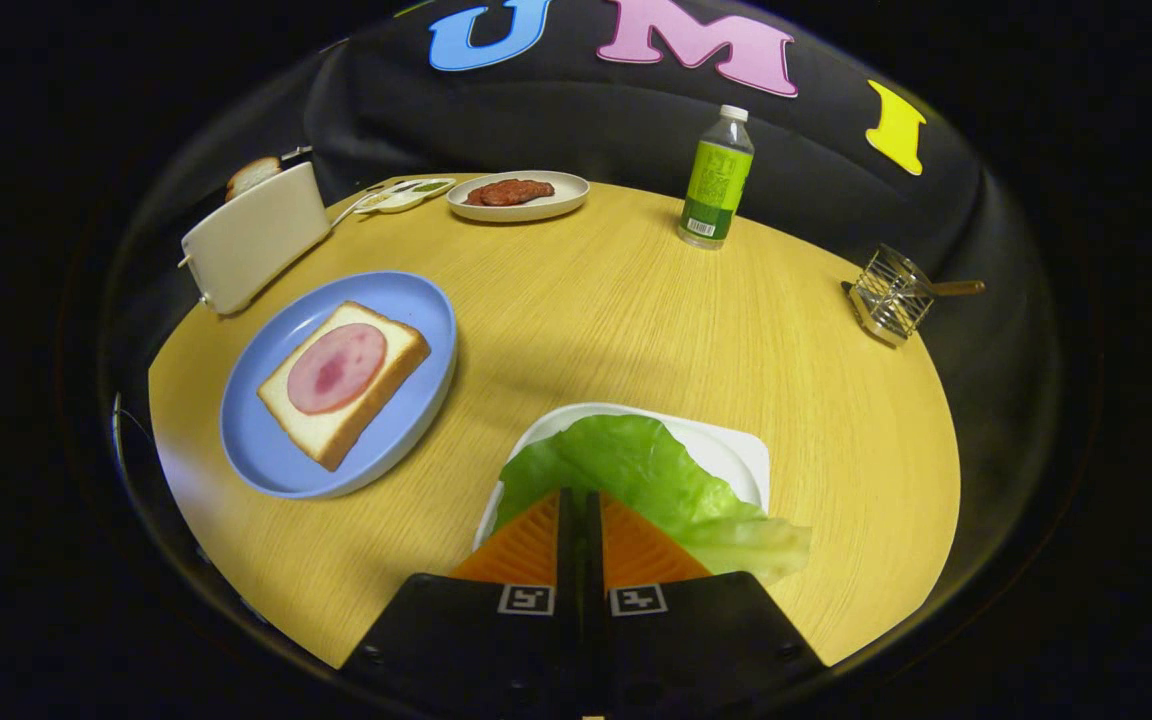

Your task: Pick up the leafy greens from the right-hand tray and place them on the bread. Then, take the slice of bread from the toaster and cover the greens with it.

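Note:
A green lettuce leaf lies on a white tray right at my fingers, with one pale end hanging over the tray's near right edge. My gripper is shut, its fingers pressed together with their tips over the leaf's near side; I see no leaf pinched between them. Beyond and to the left, a blue plate holds a bread slice topped with a round pink ham slice. Further left stands a white toaster with a bread slice sticking out of its top.
At the table's far side sit a white dish with a brown meat piece, a small sauce tray beside it, and a green bottle. A wire rack stands at the right edge. Bare wood lies between tray and plate.

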